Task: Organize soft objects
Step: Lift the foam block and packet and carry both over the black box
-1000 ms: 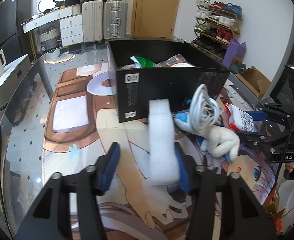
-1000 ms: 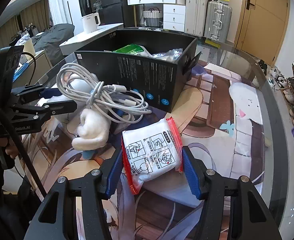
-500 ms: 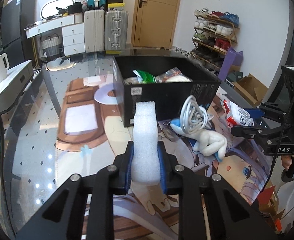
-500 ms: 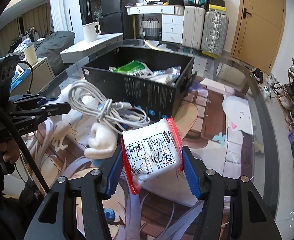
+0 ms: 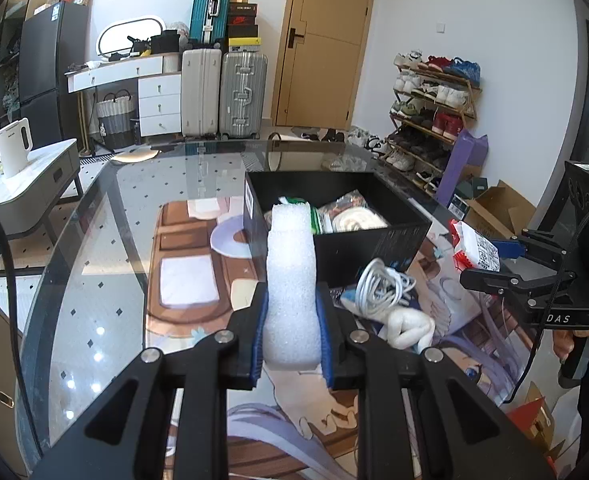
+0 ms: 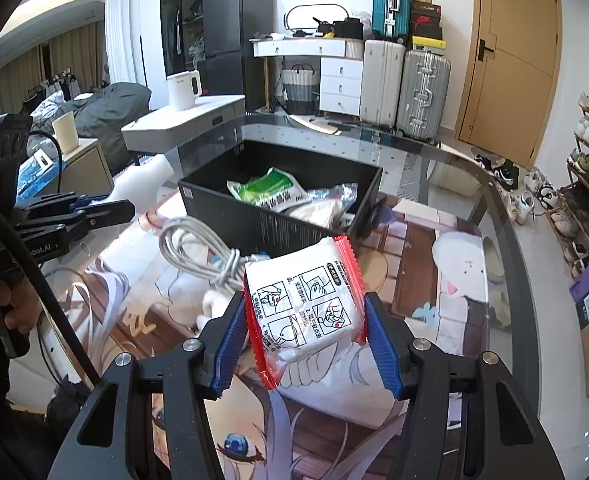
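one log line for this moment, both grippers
left gripper: shut on foam block | right gripper: shut on red-edged packet | black box: ahead, partly filled

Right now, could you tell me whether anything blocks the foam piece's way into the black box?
Nothing visible does. The left gripper holds the white foam piece above the mat, and the black box lies ahead with its top open; the cable bundle sits off to the right.
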